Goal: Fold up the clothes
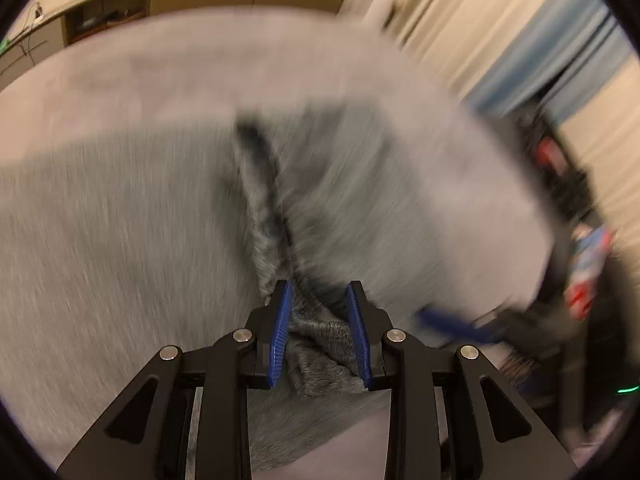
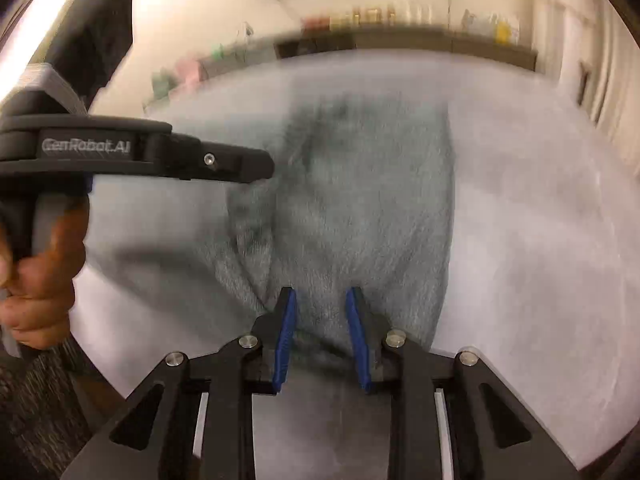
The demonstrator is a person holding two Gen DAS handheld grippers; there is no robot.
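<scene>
A: Grey fuzzy knit garment (image 1: 120, 240), soft and fleecy, lies spread over the pale grey bench (image 1: 160, 80), bunched into a dark ridge up its middle.

B: And the left gripper (image 1: 320, 308)?

A: Black, with blue ribbed pads. Its fingers (image 1: 281, 320) stand a little apart, and a gathered fold of the garment sits between them. The cloth fills the gap and looks pinched, though the blur makes that hard to swear to.

B: The right gripper (image 2: 321, 312)?

A: Same build. In its own view the garment (image 2: 360, 220) runs from the fingers (image 2: 287, 328) away across the bench (image 2: 540, 240) as a long heap. The fingers are slightly apart at the garment's near edge, with cloth between them; whether the pads press on it I cannot tell.

B: Anything else near the garment?

A: To its left in the right wrist view, the black handle of the other gripper (image 2: 136, 156), lettered in white, reaches in over the cloth, held by a person's hand (image 2: 38, 280). Beyond the garment's far edge runs a brown cabinet (image 2: 440, 48) with blurred small items on top. Both views are smeared.
</scene>
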